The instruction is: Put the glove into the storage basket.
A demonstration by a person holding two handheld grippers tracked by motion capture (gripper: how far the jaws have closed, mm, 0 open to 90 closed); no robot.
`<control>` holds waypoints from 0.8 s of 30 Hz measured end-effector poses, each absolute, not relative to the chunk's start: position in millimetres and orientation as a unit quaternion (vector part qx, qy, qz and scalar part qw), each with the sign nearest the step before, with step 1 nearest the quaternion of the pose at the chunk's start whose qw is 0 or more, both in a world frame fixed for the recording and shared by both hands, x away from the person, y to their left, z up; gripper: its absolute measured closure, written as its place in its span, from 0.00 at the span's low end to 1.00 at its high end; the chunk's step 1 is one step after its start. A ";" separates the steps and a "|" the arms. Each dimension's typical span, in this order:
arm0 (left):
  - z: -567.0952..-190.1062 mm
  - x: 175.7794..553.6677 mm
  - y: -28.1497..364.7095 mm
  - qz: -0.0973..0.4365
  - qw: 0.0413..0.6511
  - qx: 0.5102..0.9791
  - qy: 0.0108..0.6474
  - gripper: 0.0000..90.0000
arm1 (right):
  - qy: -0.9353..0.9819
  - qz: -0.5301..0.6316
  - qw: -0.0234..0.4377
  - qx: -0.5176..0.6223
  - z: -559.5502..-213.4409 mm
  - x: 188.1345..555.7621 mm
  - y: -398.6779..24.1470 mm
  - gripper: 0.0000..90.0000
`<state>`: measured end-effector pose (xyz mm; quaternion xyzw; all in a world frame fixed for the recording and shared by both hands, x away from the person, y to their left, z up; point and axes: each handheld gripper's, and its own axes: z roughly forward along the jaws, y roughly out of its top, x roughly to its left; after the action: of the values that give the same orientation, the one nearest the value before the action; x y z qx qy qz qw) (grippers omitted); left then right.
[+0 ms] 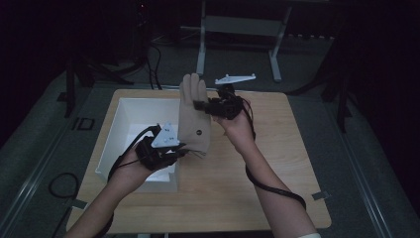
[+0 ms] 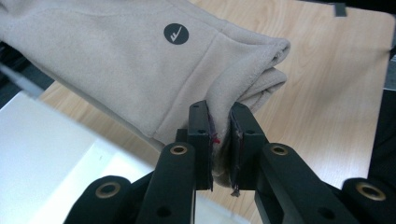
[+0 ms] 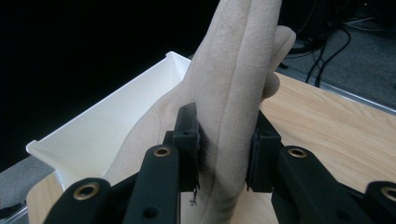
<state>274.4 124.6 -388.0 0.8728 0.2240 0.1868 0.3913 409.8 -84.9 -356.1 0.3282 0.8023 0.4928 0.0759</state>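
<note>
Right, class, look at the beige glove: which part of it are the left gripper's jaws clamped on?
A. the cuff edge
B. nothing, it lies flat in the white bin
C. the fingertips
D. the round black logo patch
A: in the left gripper view the left gripper pinches the hemmed cuff edge of the glove, apart from the logo patch, while the right gripper clamps the finger end.

The room is dim. A light wooden table [image 1: 277,163] stands on grey carpet [image 1: 366,163], bordered by metal floor rails [image 1: 29,186]. Behind it, a grey metal frame stand [image 1: 237,29] rises, with black cables [image 1: 153,64] trailing beside it into darkness.
</note>
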 end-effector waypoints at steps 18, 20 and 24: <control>-406.5 265.2 191.8 0.192 0.383 0.858 0.283 0.91 | 0.822 0.484 0.057 0.294 -364.4 413.5 -4.4 0.78; -410.6 264.1 200.1 0.191 0.382 0.855 0.294 0.91 | 0.825 0.482 0.054 0.290 -366.8 413.5 5.0 0.78; -419.7 262.7 217.0 0.194 0.381 0.847 0.317 0.90 | 0.829 0.479 0.047 0.286 -373.0 414.5 19.7 0.78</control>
<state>262.7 217.0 -419.7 0.8467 0.3172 0.1940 0.3807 414.5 19.7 -373.0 0.2861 0.8286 0.4790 0.0473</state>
